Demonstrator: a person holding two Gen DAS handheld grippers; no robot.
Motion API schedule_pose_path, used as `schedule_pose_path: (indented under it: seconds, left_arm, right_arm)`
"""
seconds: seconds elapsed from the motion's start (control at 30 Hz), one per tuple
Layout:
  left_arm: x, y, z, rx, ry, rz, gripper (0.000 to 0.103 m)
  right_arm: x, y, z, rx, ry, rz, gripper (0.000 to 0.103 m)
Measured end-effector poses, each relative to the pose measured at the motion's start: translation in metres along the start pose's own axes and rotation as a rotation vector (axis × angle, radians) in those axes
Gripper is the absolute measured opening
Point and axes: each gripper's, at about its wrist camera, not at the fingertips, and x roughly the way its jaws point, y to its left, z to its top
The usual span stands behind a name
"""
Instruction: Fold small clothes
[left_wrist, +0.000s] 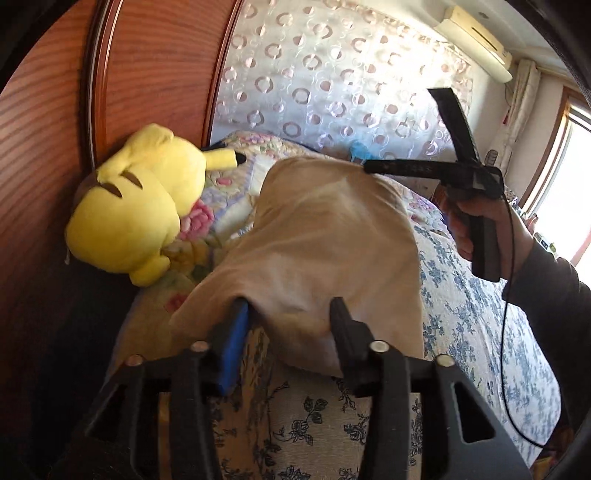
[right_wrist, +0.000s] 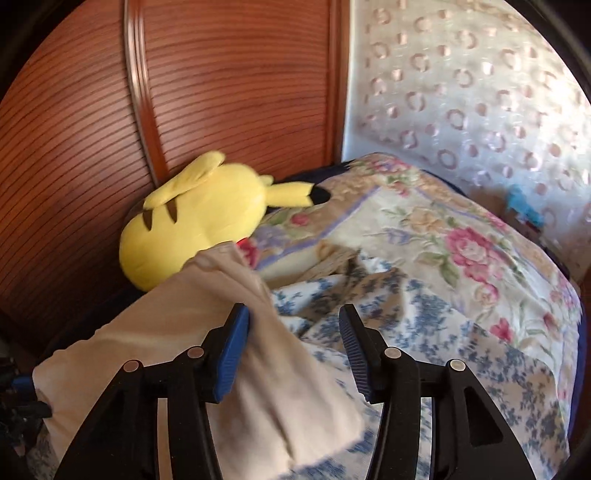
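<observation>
A beige garment (left_wrist: 325, 236) lies in a long folded band across the bed. In the left wrist view its near edge drapes over and between the fingers of my left gripper (left_wrist: 290, 306), whose jaws stand apart without pressing on it. At the cloth's far end a hand (left_wrist: 476, 218) holds my right gripper (left_wrist: 404, 129), its fingers spread wide just above the fabric. In the right wrist view the beige garment (right_wrist: 207, 332) runs past the left finger of the right gripper (right_wrist: 292, 314), which is open with quilt showing between the pads.
A yellow plush toy (left_wrist: 125, 218) (right_wrist: 199, 218) rests against the wooden headboard (left_wrist: 48, 147). The bed has a blue-flowered quilt (left_wrist: 480, 295) and a rose-patterned blanket (right_wrist: 424, 221). Behind hangs a patterned curtain (left_wrist: 332, 74); a window (left_wrist: 576, 184) is at the right.
</observation>
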Motion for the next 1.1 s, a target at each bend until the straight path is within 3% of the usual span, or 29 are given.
schedule_pose_path:
  seconds: [0.07, 0.13, 0.37, 0.57, 0.8, 1.1]
  left_arm:
    - [-0.008, -0.005, 0.001, 0.024, -0.030, 0.004, 0.076]
    - [-0.017, -0.012, 0.002, 0.052, -0.058, 0.007, 0.080]
    - [-0.041, -0.057, 0.001, 0.193, -0.115, 0.040, 0.080]
    - [-0.056, -0.102, -0.008, 0.233, -0.126, -0.020, 0.080]
    - [-0.081, -0.153, -0.022, 0.279, -0.162, -0.070, 0.080]
    - [-0.116, -0.202, -0.036, 0.325, -0.220, -0.059, 0.080]
  right_arm:
    - [-0.017, 0.005, -0.011, 0.019, -0.021, 0.000, 0.054]
    - [-0.032, 0.006, -0.023, 0.034, -0.038, -0.007, 0.055]
    - [-0.105, 0.024, -0.070, 0.079, -0.097, -0.019, 0.055]
    - [-0.194, 0.044, -0.135, 0.139, -0.168, -0.054, 0.055]
    - [-0.281, 0.057, -0.199, 0.204, -0.238, -0.145, 0.076]
    - [-0.384, 0.101, -0.264, 0.282, -0.343, -0.311, 0.083]
